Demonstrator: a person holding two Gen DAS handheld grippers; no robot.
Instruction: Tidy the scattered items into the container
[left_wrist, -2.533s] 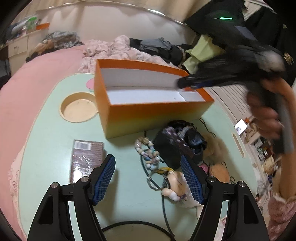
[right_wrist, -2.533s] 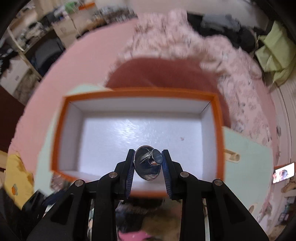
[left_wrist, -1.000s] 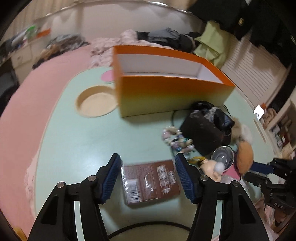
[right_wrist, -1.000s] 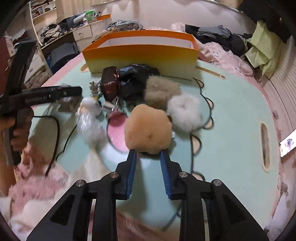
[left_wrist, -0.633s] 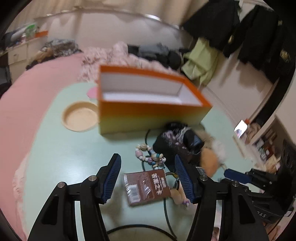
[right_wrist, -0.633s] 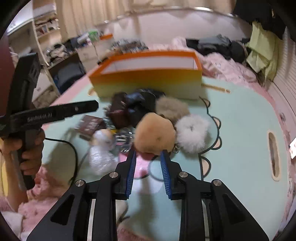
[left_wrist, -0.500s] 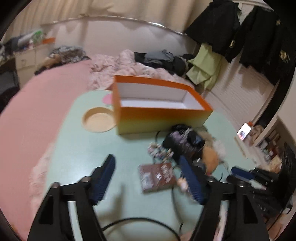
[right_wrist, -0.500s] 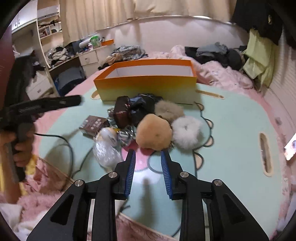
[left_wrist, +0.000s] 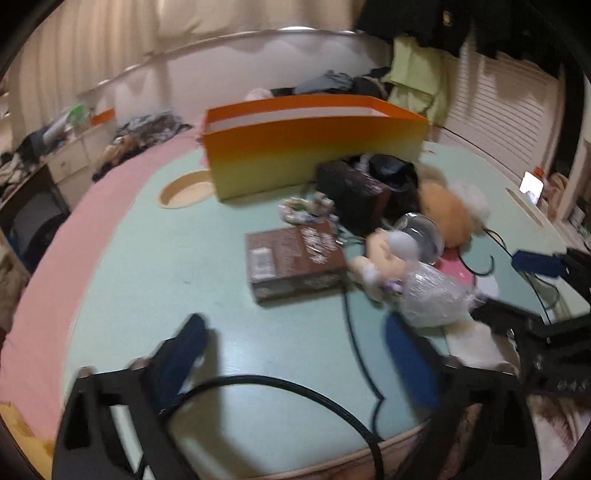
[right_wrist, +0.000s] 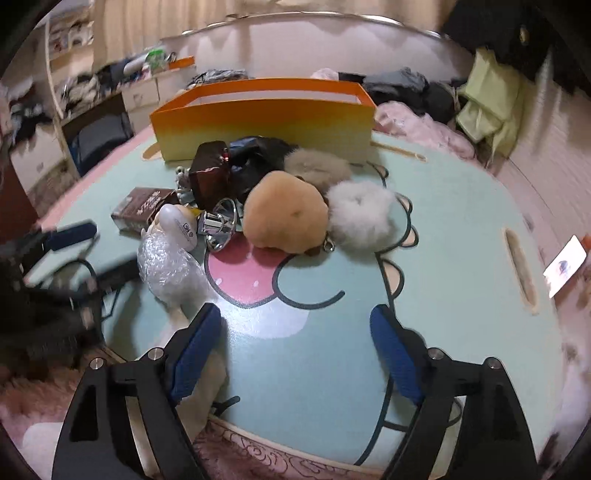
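Note:
An orange box (left_wrist: 314, 147) (right_wrist: 266, 118) stands open at the far side of the mint green table (left_wrist: 177, 266) (right_wrist: 461, 258). In front of it lie a brown packet (left_wrist: 291, 258) (right_wrist: 142, 206), a black pouch (right_wrist: 255, 162), bead string (left_wrist: 306, 210), a silver metal cup (right_wrist: 219, 225), a small doll in bubble wrap (left_wrist: 413, 284) (right_wrist: 170, 254), and tan (right_wrist: 284, 214), grey (right_wrist: 317, 166) and white (right_wrist: 362, 218) pompoms. My left gripper (left_wrist: 295, 350) is open and empty above the near table edge. My right gripper (right_wrist: 295, 332) is open and empty, back from the pile.
A round recess (left_wrist: 184, 190) sits in the table left of the box. A black cable (left_wrist: 347, 332) runs across the near table. A pink bed (left_wrist: 66, 221) with clothes lies behind and left. A phone (right_wrist: 565, 266) lies off the right edge.
Both grippers have pulled back from the pile. The right gripper, shut half a second ago, now stands wide open. The metal cup it held 2.5 s ago lies among the items.

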